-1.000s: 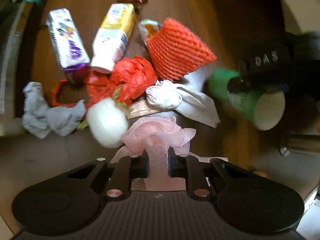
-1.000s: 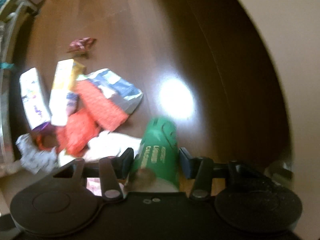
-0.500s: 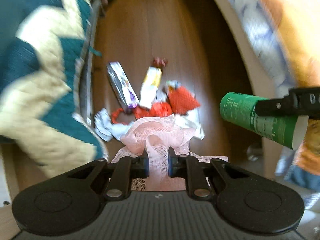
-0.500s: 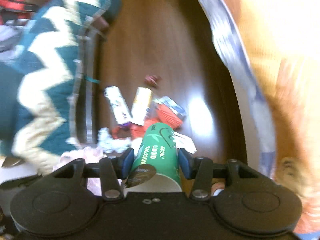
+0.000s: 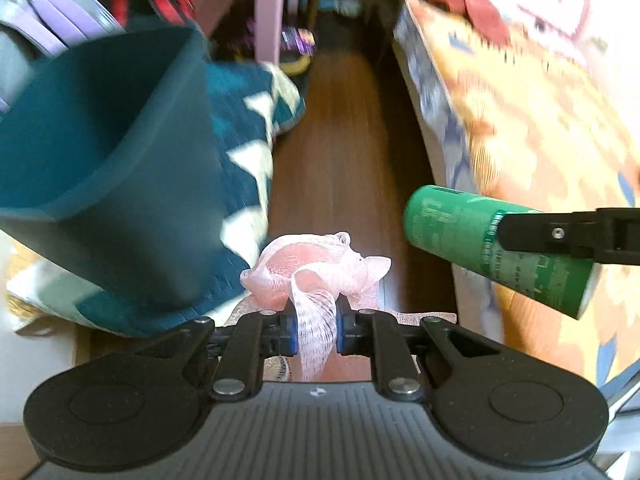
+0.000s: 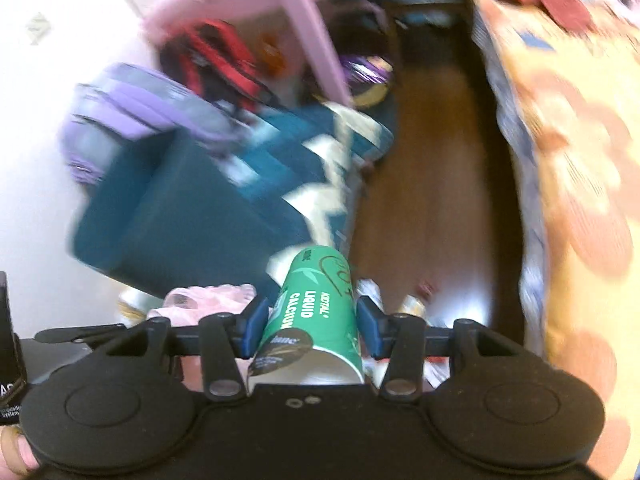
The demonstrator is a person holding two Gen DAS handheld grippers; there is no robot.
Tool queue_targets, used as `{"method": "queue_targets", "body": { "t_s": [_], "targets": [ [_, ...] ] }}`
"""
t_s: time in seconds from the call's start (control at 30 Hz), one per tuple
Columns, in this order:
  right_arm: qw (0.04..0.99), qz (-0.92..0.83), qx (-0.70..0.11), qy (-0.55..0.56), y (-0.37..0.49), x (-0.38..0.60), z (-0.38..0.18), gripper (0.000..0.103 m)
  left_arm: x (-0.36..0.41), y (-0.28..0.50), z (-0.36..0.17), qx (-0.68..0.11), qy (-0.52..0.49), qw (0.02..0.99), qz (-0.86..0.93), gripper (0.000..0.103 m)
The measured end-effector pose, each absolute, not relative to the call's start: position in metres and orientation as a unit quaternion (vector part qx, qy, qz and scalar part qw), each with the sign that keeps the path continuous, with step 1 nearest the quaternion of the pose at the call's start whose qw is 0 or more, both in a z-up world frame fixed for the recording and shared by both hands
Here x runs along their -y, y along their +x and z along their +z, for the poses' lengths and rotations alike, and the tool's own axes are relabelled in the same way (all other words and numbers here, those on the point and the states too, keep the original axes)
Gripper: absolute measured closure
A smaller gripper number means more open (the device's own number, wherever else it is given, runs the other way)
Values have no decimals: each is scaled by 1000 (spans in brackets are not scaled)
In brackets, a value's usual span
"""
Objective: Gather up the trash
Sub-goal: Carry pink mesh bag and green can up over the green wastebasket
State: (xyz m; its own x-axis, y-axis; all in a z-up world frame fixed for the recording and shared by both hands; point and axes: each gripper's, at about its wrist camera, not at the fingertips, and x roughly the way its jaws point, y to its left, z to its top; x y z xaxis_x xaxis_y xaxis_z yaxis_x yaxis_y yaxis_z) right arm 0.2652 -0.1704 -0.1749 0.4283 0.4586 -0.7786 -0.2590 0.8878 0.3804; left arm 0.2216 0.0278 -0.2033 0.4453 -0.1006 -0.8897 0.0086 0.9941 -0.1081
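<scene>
The left gripper (image 5: 314, 330) is clamped on a wad of pink mesh netting (image 5: 316, 268), and the right gripper (image 6: 309, 330) grips a green cardboard tube (image 6: 316, 308) printed "liquid calcium", its long axis pointing forward along the fingers with the open end toward the camera. The teal bin (image 5: 108, 152) lies up and to the left of both loads, its mouth tilted toward them. The left gripper looks nearer it, so the netting probably drops first.

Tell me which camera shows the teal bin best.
The left wrist view: the teal bin fills its left side, with the open mouth and inside wall visible and only light blur. The right wrist view shows the bin smaller, from outside, heavily smeared by motion.
</scene>
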Motion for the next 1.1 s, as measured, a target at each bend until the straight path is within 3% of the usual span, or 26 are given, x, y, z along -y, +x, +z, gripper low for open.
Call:
{"method": "queue_targets", "body": {
  "t_s": [0.23,0.4,0.77,1.1],
  "targets": [
    [857,282,-426,69,280,106,-105,56,-85,230,-115,-468,-68,881,-2,88],
    [857,310,-409,46,290,50,-82,56,-143,247,-90,-442,-74,893,42,88],
    [827,332,-438,-117,330,-91,-139,56,-231,318,-141,-506,-33,859,76,88],
    [791,311,-491,-191,350,-130,-195,56,-243,361,-201,-572,-19,819,45,87]
  ]
}}
